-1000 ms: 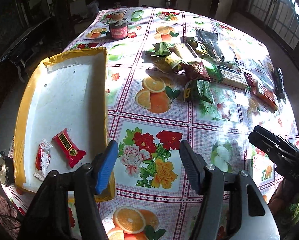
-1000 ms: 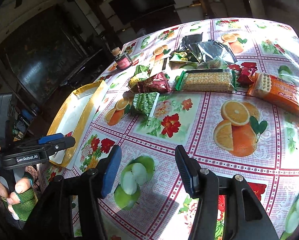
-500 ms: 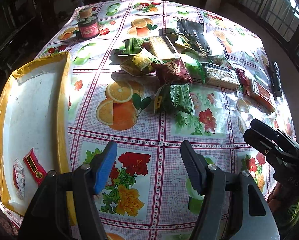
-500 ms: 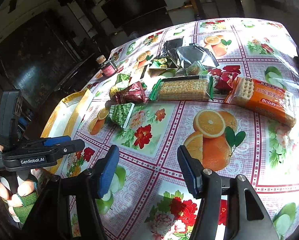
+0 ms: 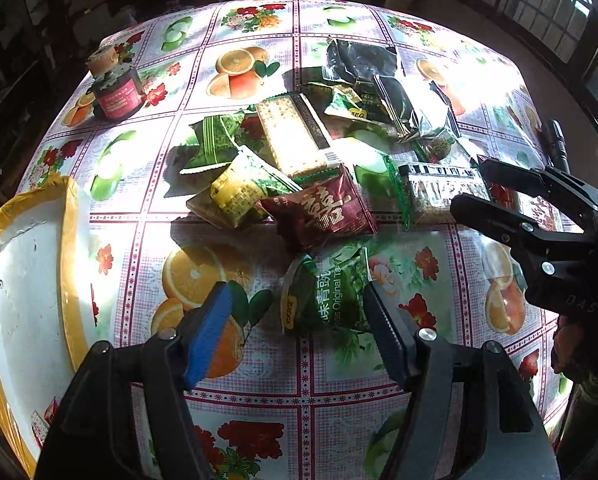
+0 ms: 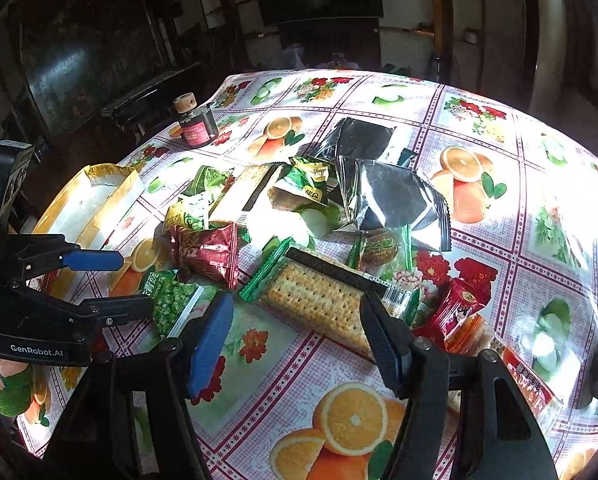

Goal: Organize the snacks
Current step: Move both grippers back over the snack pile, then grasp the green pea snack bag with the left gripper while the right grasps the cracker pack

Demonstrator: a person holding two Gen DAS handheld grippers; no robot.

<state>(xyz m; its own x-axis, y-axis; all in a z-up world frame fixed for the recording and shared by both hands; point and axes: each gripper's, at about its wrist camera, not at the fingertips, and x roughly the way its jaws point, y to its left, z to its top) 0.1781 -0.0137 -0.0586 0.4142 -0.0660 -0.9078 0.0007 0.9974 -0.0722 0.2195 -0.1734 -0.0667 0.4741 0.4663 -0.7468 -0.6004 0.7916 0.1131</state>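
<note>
In the last sec the left gripper swung from the white yellow-rimmed tray to the green pea packet on the bench, fingers apart w/ nothing held; right gripper, also spread, nears the cracker pack — next picks likely.

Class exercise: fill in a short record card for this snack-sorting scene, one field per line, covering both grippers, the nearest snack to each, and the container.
left gripper: open, empty
nearest to left: green pea packet, lying between its fingers
right gripper: open, empty
nearest to right: cracker pack, flat on the tablecloth
container: white tray with yellow rim, at the table's left edge
other: small red jar, upright, far side
</note>
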